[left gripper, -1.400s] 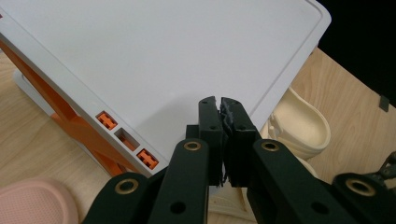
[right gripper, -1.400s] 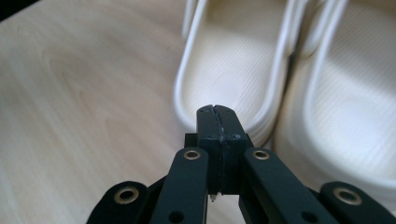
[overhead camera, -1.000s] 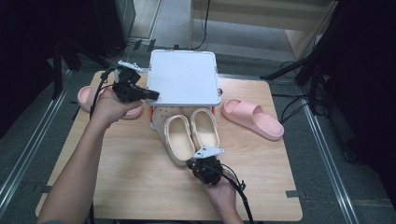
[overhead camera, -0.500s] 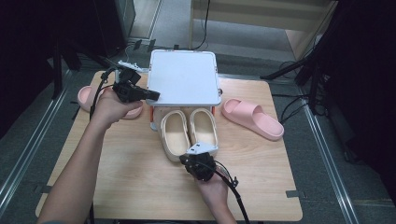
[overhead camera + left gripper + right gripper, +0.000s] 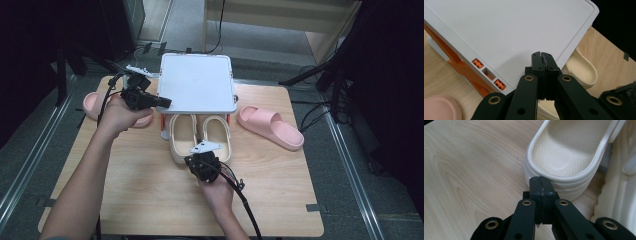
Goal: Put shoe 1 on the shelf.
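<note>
Two cream slippers (image 5: 200, 137) lie side by side at mid-table, toes tucked under the front edge of a white rack (image 5: 197, 82) with orange legs; the heels point toward the person.

Left gripper (image 5: 162, 103): jaws pressed together, holding nothing, tip resting on or just over the rack's top near its left front corner; in the left gripper view (image 5: 541, 58) contact cannot be told.

Right gripper (image 5: 196, 159): jaws pressed together, empty, tip set against the heel of the left-hand cream slipper (image 5: 566, 160), as the right gripper view (image 5: 541, 182) shows.

Two pink slippers, one at each side: one (image 5: 270, 126) right of the rack, one (image 5: 95, 102) at the left table edge, partly behind the left hand.

Risks, as judged:
- A closed tip pushing on a rounded heel may slide off, or turn the slipper askew into its neighbour.
- A hard push may shove the light rack back if the left gripper does not steady it.
- A toe may catch on an orange leg (image 5: 164, 123).

Writing: none legible on slippers, rack or table (image 5: 145, 200).
</note>
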`<state>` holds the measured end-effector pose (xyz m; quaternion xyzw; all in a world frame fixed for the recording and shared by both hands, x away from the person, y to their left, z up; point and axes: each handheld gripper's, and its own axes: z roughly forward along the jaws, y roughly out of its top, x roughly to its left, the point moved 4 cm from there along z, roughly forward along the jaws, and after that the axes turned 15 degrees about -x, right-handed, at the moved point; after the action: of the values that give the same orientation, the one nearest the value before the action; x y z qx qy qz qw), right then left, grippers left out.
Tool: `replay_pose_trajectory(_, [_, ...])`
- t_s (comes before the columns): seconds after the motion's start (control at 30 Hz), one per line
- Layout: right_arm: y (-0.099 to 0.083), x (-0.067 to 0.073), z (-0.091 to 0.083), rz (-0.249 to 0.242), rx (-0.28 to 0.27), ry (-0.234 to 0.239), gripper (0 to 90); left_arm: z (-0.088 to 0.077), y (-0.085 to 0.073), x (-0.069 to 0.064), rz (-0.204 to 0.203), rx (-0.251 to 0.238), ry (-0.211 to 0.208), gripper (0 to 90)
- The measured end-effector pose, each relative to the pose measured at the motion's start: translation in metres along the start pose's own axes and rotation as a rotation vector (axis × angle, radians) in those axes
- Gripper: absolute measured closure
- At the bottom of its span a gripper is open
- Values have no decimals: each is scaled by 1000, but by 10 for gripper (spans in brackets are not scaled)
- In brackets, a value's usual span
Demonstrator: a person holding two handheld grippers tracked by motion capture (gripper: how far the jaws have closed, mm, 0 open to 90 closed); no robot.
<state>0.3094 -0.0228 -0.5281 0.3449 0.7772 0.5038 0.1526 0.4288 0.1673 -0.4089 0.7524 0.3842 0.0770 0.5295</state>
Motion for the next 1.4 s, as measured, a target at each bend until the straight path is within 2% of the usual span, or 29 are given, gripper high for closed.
replay_pose_trajectory(0.13, [3,-2,10,1,0,-7,900,0,0,0,-1,1,-1,897])
replay_pose_trajectory(0.17, [4,-2,13,10,-17,0,900,0,0,0,-1,1,-1,898])
replay_pose_trajectory(0.27, [8,-3,20,24,-19,-31,900,0,0,0,-9,-1,0,897])
replay_pose_trajectory(0.33, [10,-3,25,19,-33,-23,900,0,0,1,-9,-2,-3,897])
replay_pose_trajectory(0.43, [13,-2,32,-3,-27,-37,900,0,0,1,-8,-2,-2,897])
replay_pose_trajectory(0.53, [18,-2,40,-1,-35,-37,900,0,0,0,-5,0,-3,897])
replay_pose_trajectory(0.67, [23,-4,50,-27,-16,-66,900,-1,-1,1,-7,1,-13,897])
replay_pose_trajectory(0.7, [25,-5,51,-20,-34,-47,898,-1,-1,0,-7,1,-13,897])
replay_pose_trajectory(0.77, [27,-7,55,-17,-36,-73,900,-1,-1,1,-9,0,-13,897])
replay_pose_trajectory(0.87, [28,-9,59,-32,-48,-78,900,-1,-1,0,-5,1,-14,897])
replay_pose_trajectory(1.07, [32,-15,68,-3,-59,-81,900,-1,-1,0,-2,0,-13,897])
replay_pose_trajectory(1.17, [33,-16,67,28,-52,-89,896,-1,-1,0,2,-5,-13,897])
replay_pose_trajectory(1.23, [31,-13,61,41,-40,-72,900,-1,-1,-1,8,-1,-10,897])
replay_pose_trajectory(1.4, [24,-5,37,29,-39,-42,900,-1,-1,-1,-7,-6,-5,897])
